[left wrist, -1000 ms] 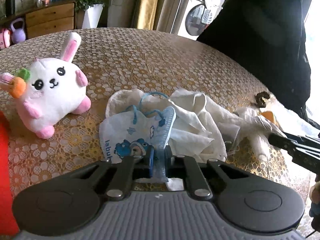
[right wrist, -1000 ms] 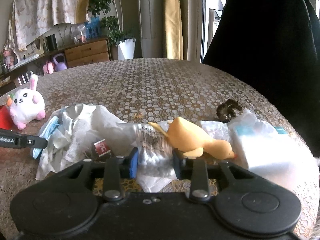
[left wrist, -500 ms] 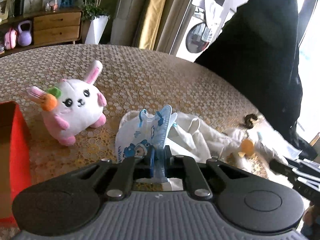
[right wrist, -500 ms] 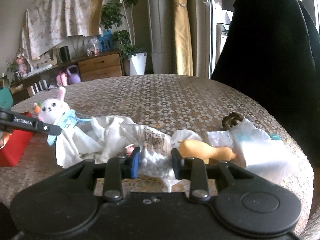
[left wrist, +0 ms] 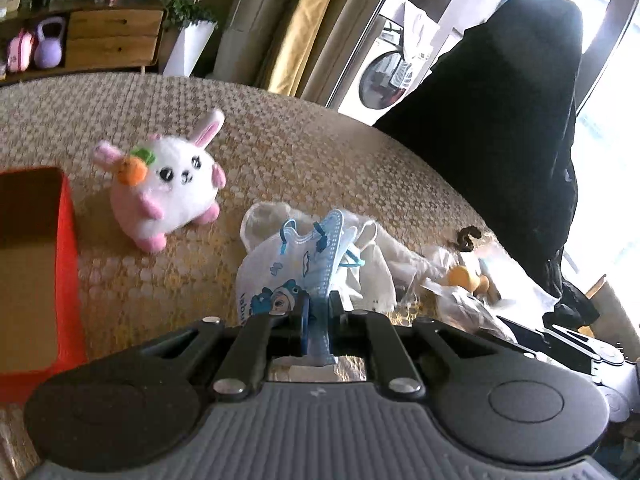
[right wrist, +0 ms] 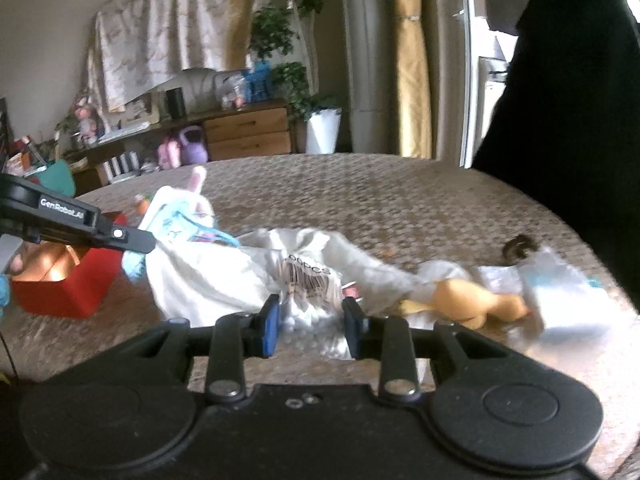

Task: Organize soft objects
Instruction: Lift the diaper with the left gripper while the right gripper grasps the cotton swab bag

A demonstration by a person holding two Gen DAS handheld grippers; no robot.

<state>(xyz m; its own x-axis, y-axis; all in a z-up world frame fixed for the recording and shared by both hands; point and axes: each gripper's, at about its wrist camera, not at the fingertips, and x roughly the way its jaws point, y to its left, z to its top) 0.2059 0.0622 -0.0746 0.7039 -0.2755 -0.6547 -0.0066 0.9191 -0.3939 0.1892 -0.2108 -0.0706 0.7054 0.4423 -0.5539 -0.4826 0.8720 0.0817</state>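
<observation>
Left wrist: left tool [left wrist: 319,312] clamped on face mask [left wrist: 288,272]; right tool [right wrist: 310,320] (clamped on bag [right wrist: 310,300]) lifts clear; carry toward ten o'clock box [left wrist: 64,248].

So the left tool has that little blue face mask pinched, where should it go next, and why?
Probably a short carry leftward to the red box. The left tool is shut on the face mask, already lifted off the white cloth, and the box sits open just left of the plush bunny. The right tool grips a bag of cotton balls.
</observation>
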